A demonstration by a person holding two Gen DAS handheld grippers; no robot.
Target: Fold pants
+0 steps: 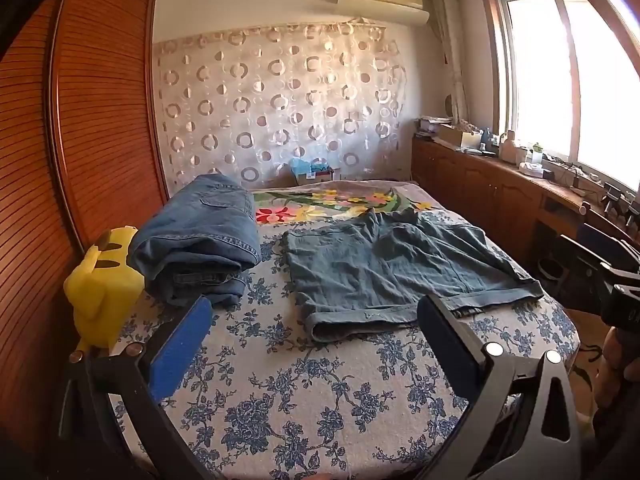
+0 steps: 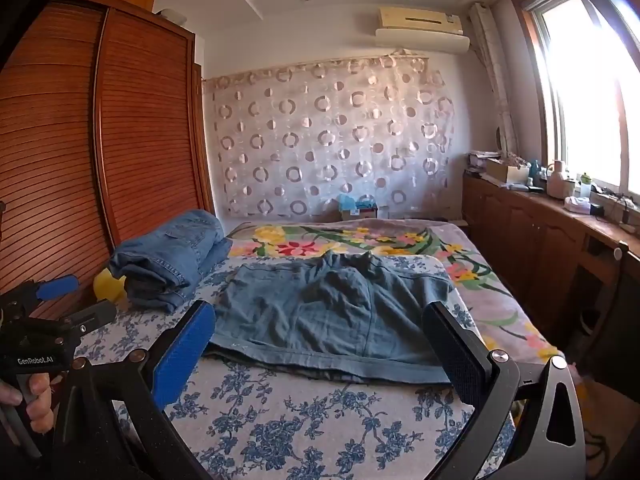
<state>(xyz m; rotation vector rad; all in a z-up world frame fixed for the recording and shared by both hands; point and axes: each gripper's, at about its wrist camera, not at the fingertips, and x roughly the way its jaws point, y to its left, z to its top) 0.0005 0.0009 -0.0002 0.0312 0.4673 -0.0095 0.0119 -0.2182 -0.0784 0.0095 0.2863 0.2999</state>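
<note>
Left gripper (image 1: 316, 344) and right gripper (image 2: 320, 354) are held spread wide, nothing grasped, above the blue-floral bedspread (image 1: 304, 408). Grey-green denim shorts (image 1: 400, 272) are laid flat just beyond, at 12 o'clock. Folded blue jeans stack (image 1: 200, 240) and yellow plastic toy (image 1: 102, 280) are seen at 10 o'clock.

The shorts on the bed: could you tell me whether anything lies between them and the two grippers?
Nothing visible does. The shorts lie flat on the bed, with only bare floral sheet between their hems and the open left gripper and right gripper. The folded jeans and yellow toy sit off to the left.
</note>
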